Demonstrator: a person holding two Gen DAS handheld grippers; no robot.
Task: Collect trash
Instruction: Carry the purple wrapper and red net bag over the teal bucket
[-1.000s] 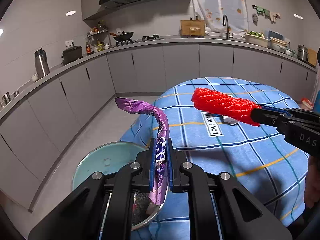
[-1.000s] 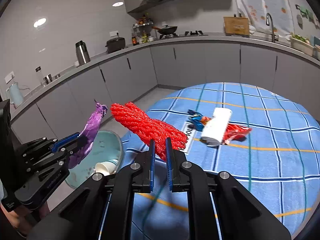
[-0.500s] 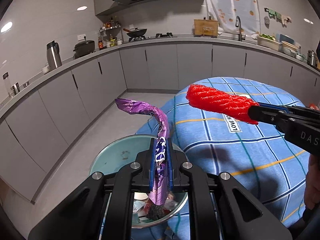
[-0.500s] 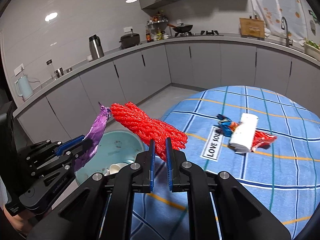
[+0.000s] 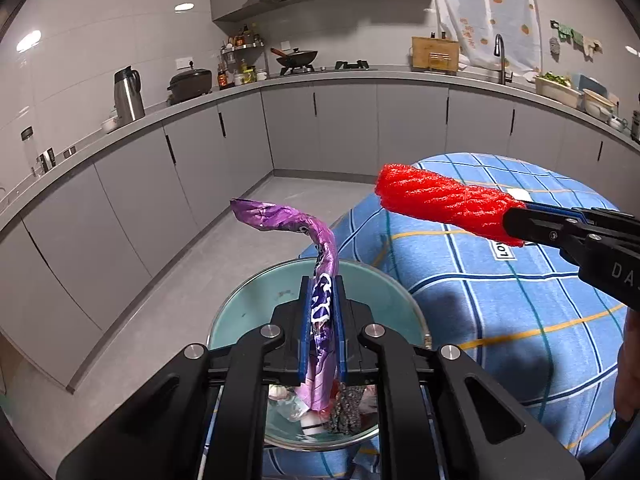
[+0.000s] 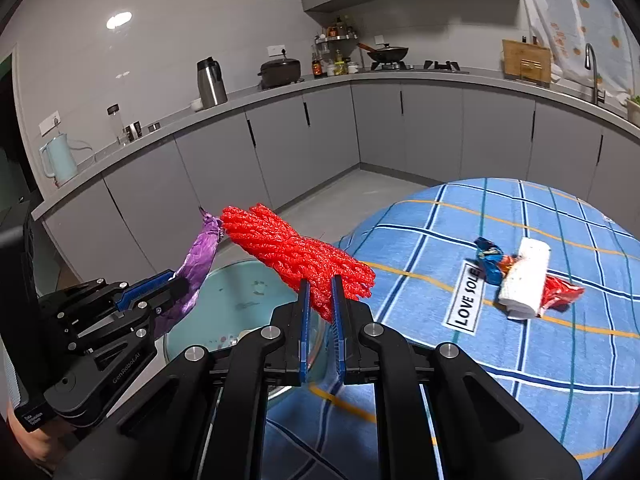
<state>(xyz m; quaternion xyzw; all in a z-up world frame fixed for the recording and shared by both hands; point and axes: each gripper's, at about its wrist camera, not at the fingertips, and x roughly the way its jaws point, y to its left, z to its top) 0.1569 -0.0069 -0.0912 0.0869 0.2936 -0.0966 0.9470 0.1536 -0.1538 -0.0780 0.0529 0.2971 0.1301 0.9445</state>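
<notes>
Left gripper (image 5: 321, 312): lower centre of the left wrist view; jaws narrow, clamped on the purple wrapper (image 5: 316, 240).
Purple wrapper: a crumpled foil-like strip that rises from the pads and curls to the upper left; its lower end hangs over the bin (image 5: 248, 304).
Right gripper (image 6: 319, 300): lower centre of the right wrist view; jaws narrow, pinching the near end of the red foam net (image 6: 296, 252).
Red foam net: a rolled mesh sleeve, jutting toward the upper left, above the table edge and the bin's rim.
Bin: a round, pale green pail on the floor beside the table, lower centre of both views (some scraps already lie inside).
Table (image 6: 520, 392): right half of the right wrist view, under a blue checked cloth; a white paper roll (image 6: 524, 280), a blue wrapper (image 6: 490, 260) and a red wrapper (image 6: 560, 294) lie together on it.
Handling: both held pieces look very light and soft; the foil probably slips and crumples, the net springs back. An end pinch, as here, seems enough.
Step in hand: likely carrying both pieces over the bin for release.
</notes>
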